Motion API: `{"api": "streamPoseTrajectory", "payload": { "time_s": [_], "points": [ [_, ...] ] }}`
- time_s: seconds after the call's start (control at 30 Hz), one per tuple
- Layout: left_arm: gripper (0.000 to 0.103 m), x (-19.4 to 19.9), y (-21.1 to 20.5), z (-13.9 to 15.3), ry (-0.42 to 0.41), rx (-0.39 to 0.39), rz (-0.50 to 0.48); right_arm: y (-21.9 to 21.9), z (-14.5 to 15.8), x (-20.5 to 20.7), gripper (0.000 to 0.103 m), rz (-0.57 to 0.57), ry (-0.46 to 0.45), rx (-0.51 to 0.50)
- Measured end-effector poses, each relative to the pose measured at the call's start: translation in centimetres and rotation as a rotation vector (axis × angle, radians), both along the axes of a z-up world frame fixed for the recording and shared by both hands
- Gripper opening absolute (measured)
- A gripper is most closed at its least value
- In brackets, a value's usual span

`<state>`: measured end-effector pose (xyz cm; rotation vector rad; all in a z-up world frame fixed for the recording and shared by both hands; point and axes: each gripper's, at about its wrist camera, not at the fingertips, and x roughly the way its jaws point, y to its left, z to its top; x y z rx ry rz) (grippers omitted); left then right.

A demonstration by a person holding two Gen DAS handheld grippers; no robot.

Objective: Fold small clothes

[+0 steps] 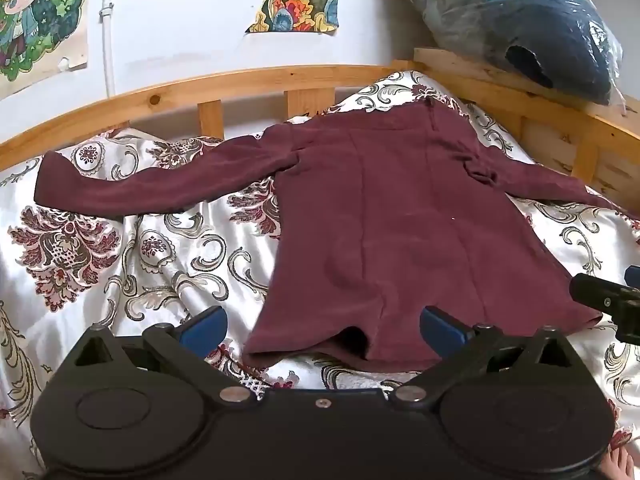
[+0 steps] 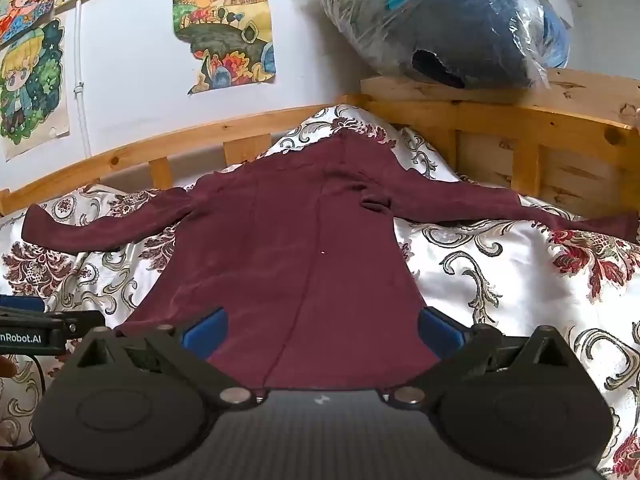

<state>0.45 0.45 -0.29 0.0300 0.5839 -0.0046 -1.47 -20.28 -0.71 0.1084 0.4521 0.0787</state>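
Clear plastic bag [image 2: 440, 24] on the bed frame [image 2: 520, 108] holds dark bedding, perhaps.

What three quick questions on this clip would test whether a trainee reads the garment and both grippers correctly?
1. True or false: the maroon top lies spread flat on the patterned bedspread with both sleeves stretched out sideways.
2. Multiple choice: the left gripper is A) shut on the hem, B) open with nothing gripped, C) shut on a sleeve.
3. Fill the blank: in the right wrist view, the right gripper hovers with open jaws over the garment's ____ edge, nearest the camera.

Key: 1 true; 2 B; 3 bottom (hem).
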Motion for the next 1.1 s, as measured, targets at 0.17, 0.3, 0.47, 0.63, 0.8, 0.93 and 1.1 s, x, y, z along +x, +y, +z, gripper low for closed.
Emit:
{"api": "streamPoseTrajectory", "payload": {
  "time_s": [0.17, 0.3, 0.47, 0.63, 0.8, 0.93, 1.1],
  "points": [
    [0.102, -0.01, 0.02, 0.02, -0.001, 0.000, 0.000, -0.07, -0.01, -0.01, 0.103, -0.004, 0.002, 0.003],
    [0.102, -0.01, 0.01, 0.03, -0.001, -0.001, -0.001, -0.03, 0.03, -0.03, 0.103, -0.002, 0.001, 0.002],
    [0.102, 0.02, -0.25, 0.22, -0.001, -0.002, -0.006, -0.02, 0.05, -0.04, 0.103, -0.001, 0.000, -0.002],
    [0.102, 0.02, -0.16, 0.12, 0.003, -0.005, -0.012, -0.01, 0.13, -0.04, 0.103, -0.004, 0.002, -0.002],
    [0.102, 0.01, -0.18, 0.10, 0.003, -0.005, -0.011, 0.01, 0.09, -0.06, 0.103, -0.005, 0.003, -0.002],
    [0.102, 0.03, -0.18, -0.03, 0.007, -0.003, -0.011, 0.00, -0.01, -0.06, 0.103, -0.007, 0.005, -0.003],
    [0.102, 0.00, -0.22, -0.03, 0.007, -0.003, -0.015, -0.01, 0.00, -0.03, 0.103, -0.007, 0.006, -0.002]
  ]
}}
